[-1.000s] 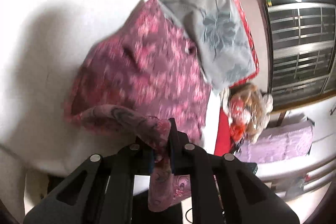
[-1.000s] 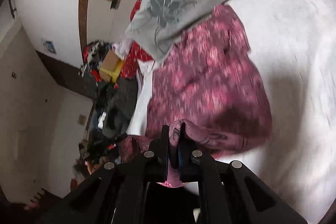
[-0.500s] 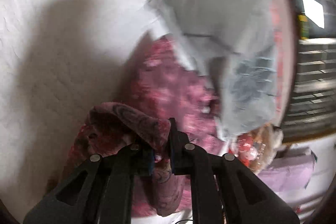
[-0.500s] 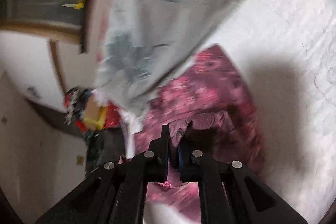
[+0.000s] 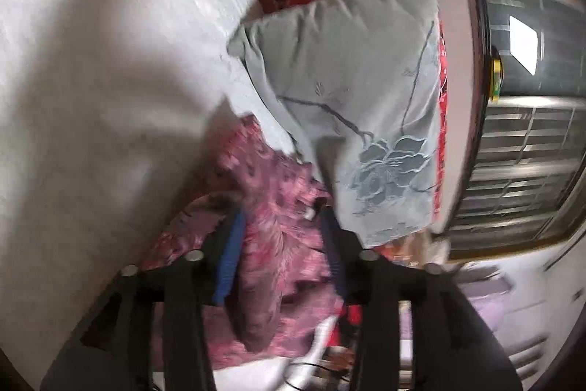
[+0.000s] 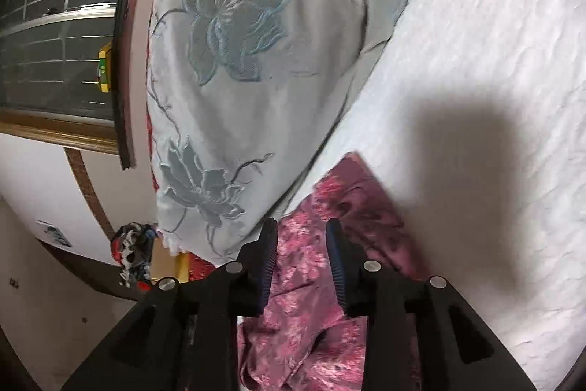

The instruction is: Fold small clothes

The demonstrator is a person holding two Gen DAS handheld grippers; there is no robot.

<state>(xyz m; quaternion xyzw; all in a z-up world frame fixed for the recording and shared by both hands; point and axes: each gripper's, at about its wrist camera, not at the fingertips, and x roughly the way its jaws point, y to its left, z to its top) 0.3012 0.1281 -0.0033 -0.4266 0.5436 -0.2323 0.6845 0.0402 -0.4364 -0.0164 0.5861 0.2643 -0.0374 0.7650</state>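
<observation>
gaping l tongs (image 5: 282, 218) & r tongs (image 6: 300, 229) hide pink garment (image 6: 304, 281), edges blurred.

I see soft, even light, with a bright glare patch on the window (image 5: 523, 44) at two o'clock. A broad shadow darkens the white bedsheet (image 6: 494, 68). Motion blur smears the left view; fisheye bending warps all edges.

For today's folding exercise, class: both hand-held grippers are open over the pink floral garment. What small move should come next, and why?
Probably lift both away: the left hand-held gripper and right hand-held gripper stand open, and the pink floral garment lies bunched on the white bedspread.
</observation>
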